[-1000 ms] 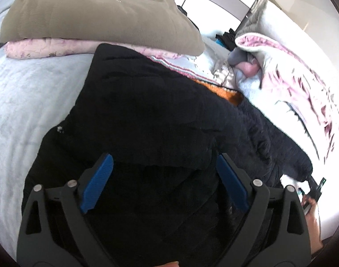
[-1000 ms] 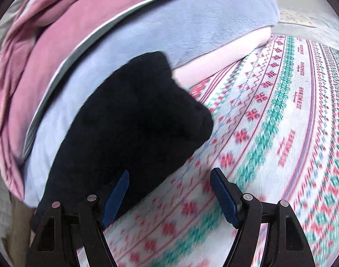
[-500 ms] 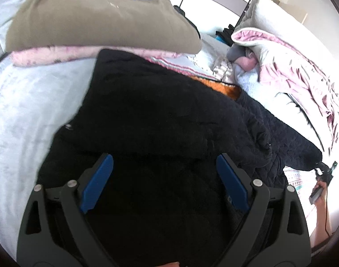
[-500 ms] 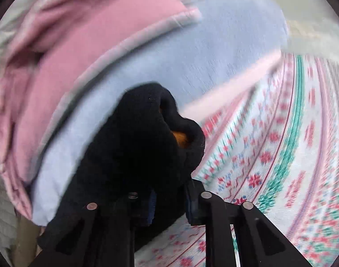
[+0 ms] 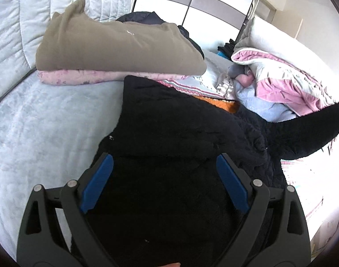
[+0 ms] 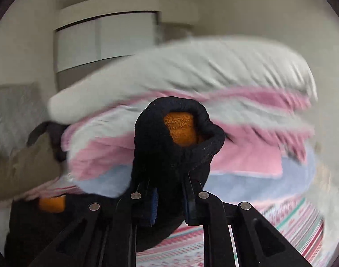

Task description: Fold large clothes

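A large black quilted jacket [image 5: 169, 133] with orange fleece lining [image 5: 222, 104] lies spread on the bed. My left gripper [image 5: 165, 178] is open and hovers over the jacket's lower body, holding nothing. My right gripper [image 6: 169, 202] is shut on the jacket's sleeve cuff [image 6: 176, 142], which stands up above the fingers and shows its orange lining. In the left wrist view that sleeve [image 5: 314, 131] is lifted off the bed at the right.
A folded olive garment [image 5: 116, 46] on a pink one [image 5: 91, 77] lies behind the jacket. A heap of pink, grey and blue bedding [image 5: 287, 86] is at the right; it also shows in the right wrist view [image 6: 247, 122]. A patterned blanket [image 6: 291, 218] covers the bed.
My right gripper closed on the sleeve cuff and lifted it off the bed, swinging upward. My left gripper stayed open and pulled back a little over the jacket.
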A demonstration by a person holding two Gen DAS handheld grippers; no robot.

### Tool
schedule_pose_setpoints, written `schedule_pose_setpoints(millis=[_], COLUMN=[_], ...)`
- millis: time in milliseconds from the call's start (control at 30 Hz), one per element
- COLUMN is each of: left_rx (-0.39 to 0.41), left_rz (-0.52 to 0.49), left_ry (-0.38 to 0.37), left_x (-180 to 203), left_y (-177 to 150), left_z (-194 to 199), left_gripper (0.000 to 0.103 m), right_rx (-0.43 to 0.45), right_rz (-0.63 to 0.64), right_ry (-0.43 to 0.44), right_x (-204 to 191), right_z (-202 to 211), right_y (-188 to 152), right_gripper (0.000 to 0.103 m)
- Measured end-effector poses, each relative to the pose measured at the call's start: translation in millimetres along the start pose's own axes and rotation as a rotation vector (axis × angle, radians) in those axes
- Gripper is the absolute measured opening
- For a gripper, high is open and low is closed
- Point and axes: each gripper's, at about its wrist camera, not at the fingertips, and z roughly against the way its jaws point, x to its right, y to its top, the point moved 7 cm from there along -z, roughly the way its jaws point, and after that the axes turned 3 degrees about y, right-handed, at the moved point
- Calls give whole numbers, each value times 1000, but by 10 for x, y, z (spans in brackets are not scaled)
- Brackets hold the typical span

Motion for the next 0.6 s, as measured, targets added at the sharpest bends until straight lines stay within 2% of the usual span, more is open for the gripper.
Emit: schedule_pose_setpoints(millis=[133, 200, 300, 467, 600], left_rx=[59, 67, 70, 62, 44], left_rz=[1, 2, 18, 57, 77], left_ry=[20, 7, -10, -15, 3], left_x=[-88, -111, -174, -326, -448], left_y=[58, 67, 86, 95, 63], left_z=[110, 132, 144, 111, 23], left_gripper=[94, 94, 94, 94, 94], right_rx=[20, 22, 0, -103, -242], right_rz=[192, 283, 355, 399, 386], right_ry=[19, 43, 107, 233, 349], right_x=[-1040, -1608, -2317, -3445, -4182], right_z=[214, 275, 312, 123, -129], right_y=[225, 234, 185, -125, -684], right_gripper=[17, 17, 17, 17, 18])
